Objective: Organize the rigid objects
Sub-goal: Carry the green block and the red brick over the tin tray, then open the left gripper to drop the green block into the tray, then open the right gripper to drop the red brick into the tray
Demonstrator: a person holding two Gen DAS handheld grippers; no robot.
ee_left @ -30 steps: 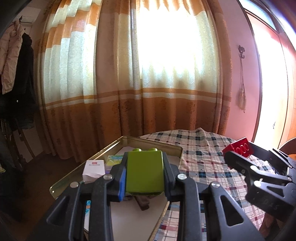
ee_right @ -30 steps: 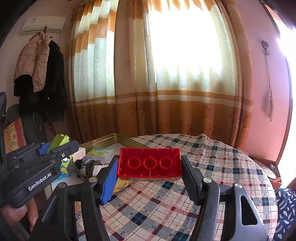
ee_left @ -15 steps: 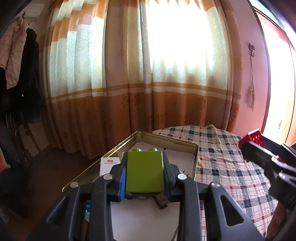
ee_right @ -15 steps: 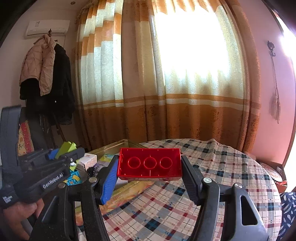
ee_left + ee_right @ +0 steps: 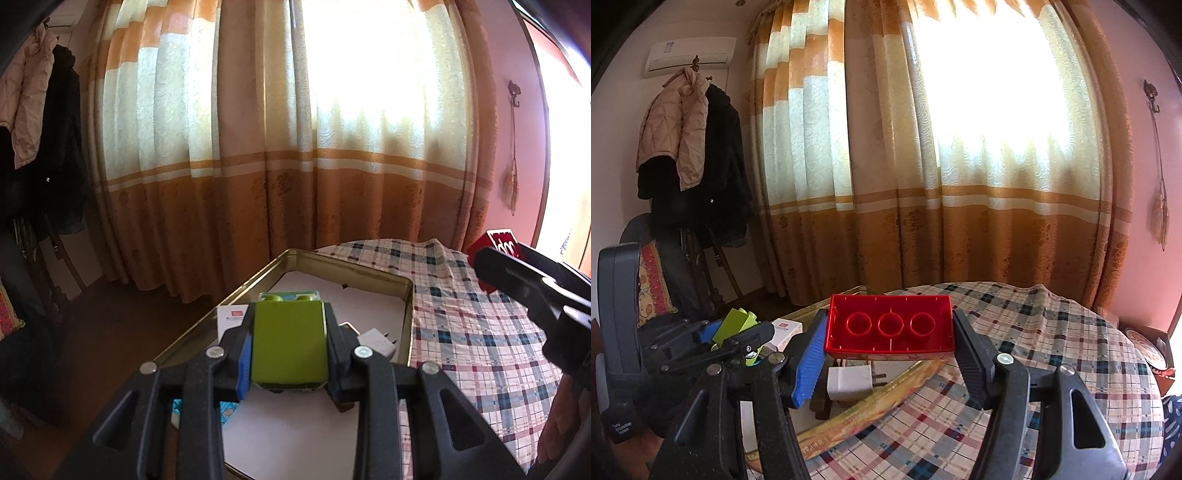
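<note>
Above the tray point(image 5: 402, 284), toward its near end, the left tool point(image 5: 289, 345) is carrying a green brick point(image 5: 289, 341), its jaws drawn nearly together and pressing on the brick's two side faces, studs pointing away from the camera. Holding it by the flat sides is likely giving the pads the most surface to bear on, and keeping it over the tray suggests it is meant to go down among what is already lying there: a white charger point(image 5: 376, 341) just right of the brick, a small white box point(image 5: 231, 319) to its left by the tray's left rim, and a green-and-blue piece beyond it, partly hidden. To the right of the tray, over the checked cloth on the bench point(image 5: 1052, 354), the right tool point(image 5: 889, 334) is gripping a red brick point(image 5: 889, 326) with its jaws standing wide, clamped on the brick's short ends. That brick is being held with its hollow underside and three round tubes facing the camera, probably because the long body only fits between the pads endwise. It is hanging clear of the cloth and just short of the tray's right rim, so it appears to be waiting its turn or heading for the tray as well. Both bricks are off any surface, and neither is touching the tray's contents as far as the views are showing.
</note>
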